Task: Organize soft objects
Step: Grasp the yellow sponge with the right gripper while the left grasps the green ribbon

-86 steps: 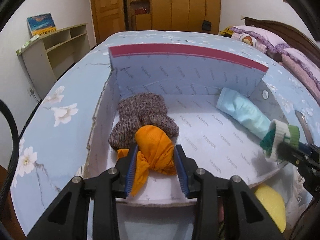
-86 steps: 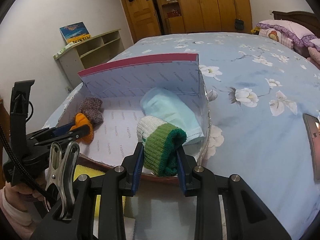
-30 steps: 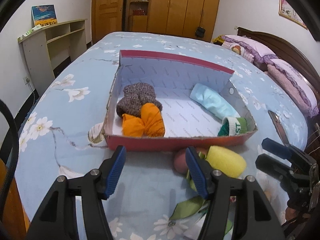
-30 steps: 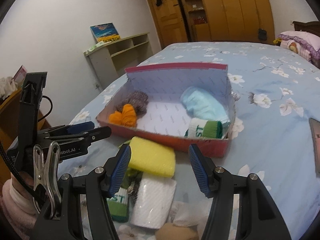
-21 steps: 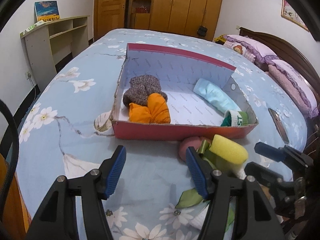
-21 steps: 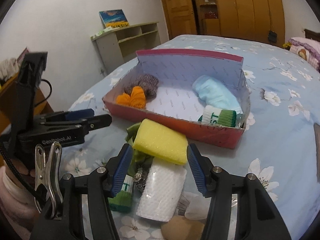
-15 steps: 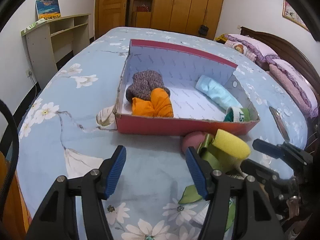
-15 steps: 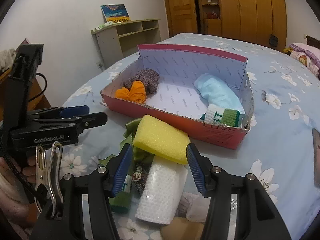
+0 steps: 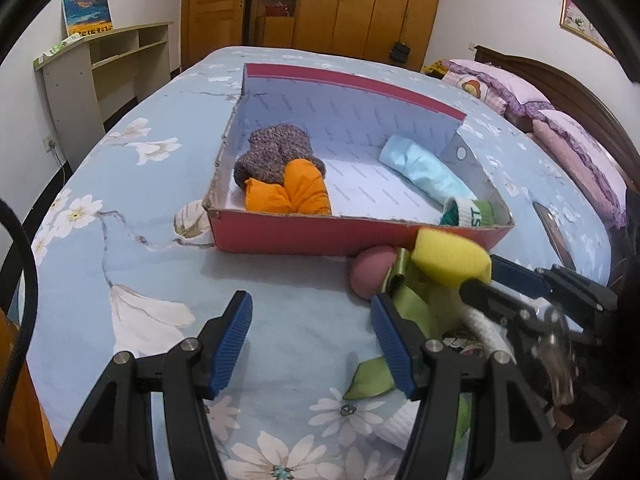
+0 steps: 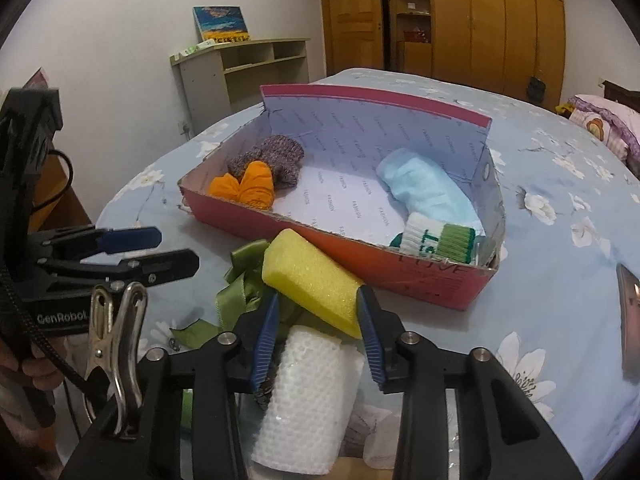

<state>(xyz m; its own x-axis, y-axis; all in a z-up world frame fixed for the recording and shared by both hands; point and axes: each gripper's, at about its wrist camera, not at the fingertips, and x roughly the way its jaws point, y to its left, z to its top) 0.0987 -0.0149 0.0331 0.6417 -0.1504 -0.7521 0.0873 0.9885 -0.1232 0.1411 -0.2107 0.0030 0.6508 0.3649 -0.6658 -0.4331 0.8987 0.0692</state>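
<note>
Yellow sponge [image 10: 314, 282] lies on the pile just outside the red box [image 10: 432, 280], on the bed. Right gripper [image 10: 318, 330] grips its near end between the pads. Left gripper [image 9: 312, 344] hangs spread wide, holding nothing. Step in hand: pickup. Next move likely calls for lifting over the box's front wall into the bare middle.

A shallow cardboard box [image 10: 432, 288] sits on the bed [image 10: 560, 208] — two rolled socks at its left end, two at its right. A sponge [image 10: 316, 280] lies just before it, atop a ribbon [image 10: 240, 284].
</note>
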